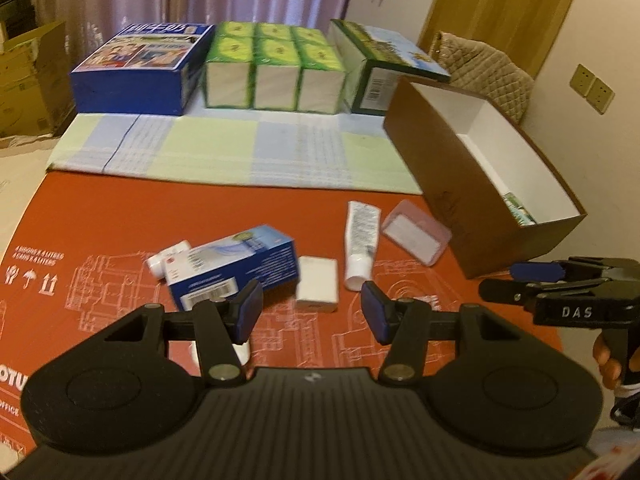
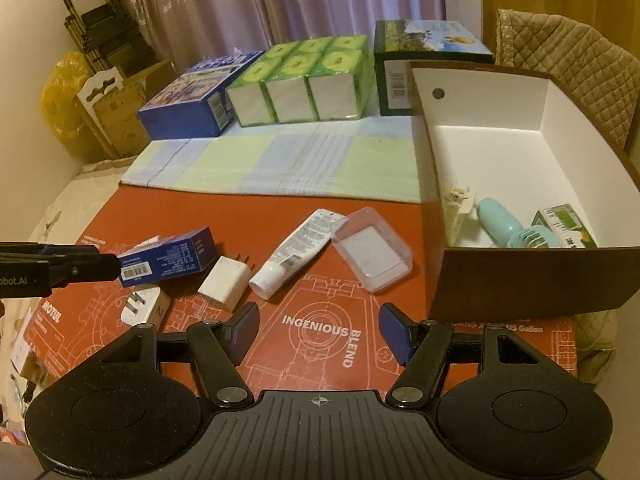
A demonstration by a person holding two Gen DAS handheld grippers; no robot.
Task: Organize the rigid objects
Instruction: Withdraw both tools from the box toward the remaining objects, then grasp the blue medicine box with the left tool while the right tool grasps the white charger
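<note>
Right wrist: tube [image 2: 295, 246] touching clear case [image 2: 370, 254].

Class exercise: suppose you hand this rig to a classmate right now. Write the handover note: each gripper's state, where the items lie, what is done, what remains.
Left gripper: open, empty, above the red printed mat.
Right gripper: open, empty, near the brown open cardboard box.
Done: mint-green handheld fan and small green carton lie in that box.
Left on the mat: blue rectangular carton, two white plug adapters, white squeeze tube, clear plastic lidded case.
</note>
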